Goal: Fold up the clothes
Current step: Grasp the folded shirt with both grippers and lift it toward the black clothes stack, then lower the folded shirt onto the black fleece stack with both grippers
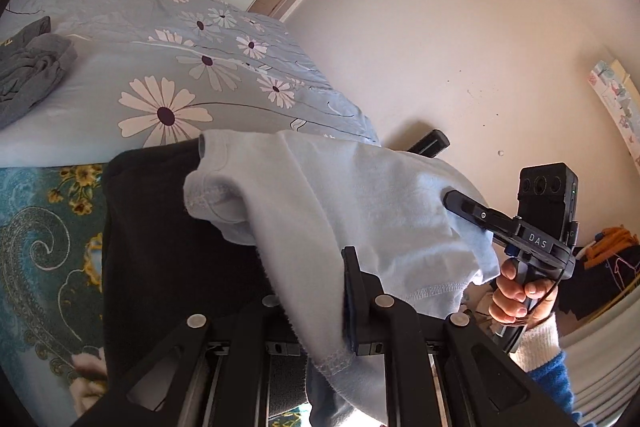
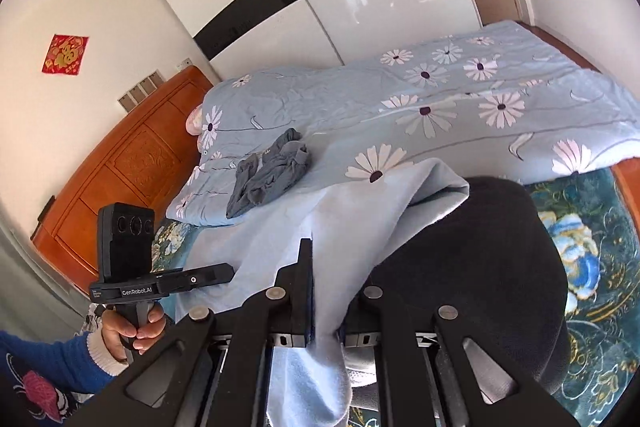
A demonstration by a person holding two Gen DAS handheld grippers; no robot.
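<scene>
Both claws are clamped on one pale blue garment (image 1: 372, 195), a soft knit top with stitched hems, held up between them above a black cloth (image 1: 168, 247) spread on the bed. The left claw (image 1: 316, 291) pinches a hemmed edge that hangs down between its fingers. The right claw (image 2: 320, 287) grips another fold, its jaws nearly closed on the fabric. In the left wrist view, the person's right hand (image 1: 516, 291) holds its handle. A crumpled grey garment (image 2: 272, 171) lies farther back on the daisy-print duvet (image 2: 460, 99), near the wooden headboard (image 2: 132, 163).
</scene>
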